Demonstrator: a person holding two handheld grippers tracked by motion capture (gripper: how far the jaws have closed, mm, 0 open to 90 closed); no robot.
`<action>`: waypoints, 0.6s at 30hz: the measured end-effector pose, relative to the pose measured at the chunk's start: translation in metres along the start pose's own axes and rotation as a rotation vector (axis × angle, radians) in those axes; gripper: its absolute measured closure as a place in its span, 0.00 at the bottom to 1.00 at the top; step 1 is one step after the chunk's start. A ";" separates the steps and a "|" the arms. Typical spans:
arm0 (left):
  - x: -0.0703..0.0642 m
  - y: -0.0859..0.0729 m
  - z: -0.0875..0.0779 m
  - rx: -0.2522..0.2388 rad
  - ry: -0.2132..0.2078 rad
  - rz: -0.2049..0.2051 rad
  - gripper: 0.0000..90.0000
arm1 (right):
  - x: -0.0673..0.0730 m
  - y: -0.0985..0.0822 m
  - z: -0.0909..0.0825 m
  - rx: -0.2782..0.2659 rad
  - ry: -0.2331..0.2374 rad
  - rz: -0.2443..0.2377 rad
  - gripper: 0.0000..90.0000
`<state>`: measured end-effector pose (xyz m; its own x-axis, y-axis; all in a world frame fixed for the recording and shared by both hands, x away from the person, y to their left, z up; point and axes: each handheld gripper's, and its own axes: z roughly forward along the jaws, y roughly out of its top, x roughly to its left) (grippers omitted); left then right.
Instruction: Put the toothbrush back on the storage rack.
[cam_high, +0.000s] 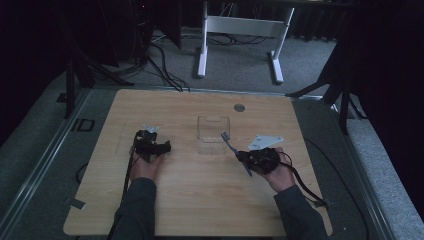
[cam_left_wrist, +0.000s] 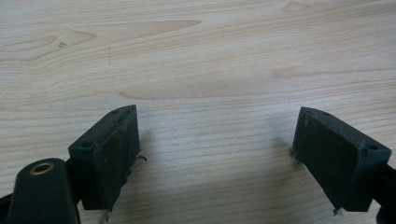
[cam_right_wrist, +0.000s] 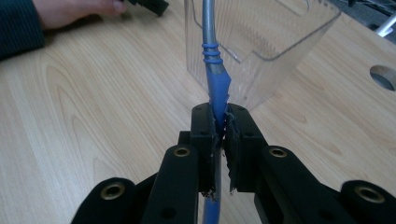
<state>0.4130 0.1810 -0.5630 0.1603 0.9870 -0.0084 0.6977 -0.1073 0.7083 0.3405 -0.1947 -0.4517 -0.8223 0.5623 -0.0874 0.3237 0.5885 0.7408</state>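
On table (cam_high: 200, 195) | right gripper (cam_right_wrist: 220, 122) jaws clamped on blue toothbrush (cam_right_wrist: 215, 79), head near clear container (cam_high: 213, 134) | left gripper (cam_left_wrist: 215, 140) jaws apart, nothing between.

Dark grey-green sleeves cover both forearms. The left gripper (cam_high: 151, 146) and right gripper (cam_high: 260, 159) are black, brass-ringed holes along the arms, each topped by a pale three-cornered plate, black cables trailing.

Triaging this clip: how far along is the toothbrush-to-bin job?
Done: the right claw is shut on the toothbrush by its blue handle. In hand: the brush is held up beside the clear bin, head at its rim. Left: getting it inside and letting go. The left claw is open over the table.
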 end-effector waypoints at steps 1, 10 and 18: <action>0.000 0.000 0.000 0.000 0.000 0.000 0.17 | 0.000 0.001 0.000 -0.003 0.001 0.000 0.91; 0.000 0.000 0.000 0.000 0.000 0.000 0.17 | -0.002 0.006 -0.001 -0.032 0.007 0.018 0.91; 0.000 0.000 0.000 0.000 0.000 0.000 0.17 | -0.005 0.009 -0.002 -0.055 0.003 0.034 0.91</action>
<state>0.4130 0.1810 -0.5630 0.1604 0.9870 -0.0083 0.6978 -0.1075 0.7081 0.3467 -0.1933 -0.4434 -0.8128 0.5794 -0.0597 0.3254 0.5366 0.7786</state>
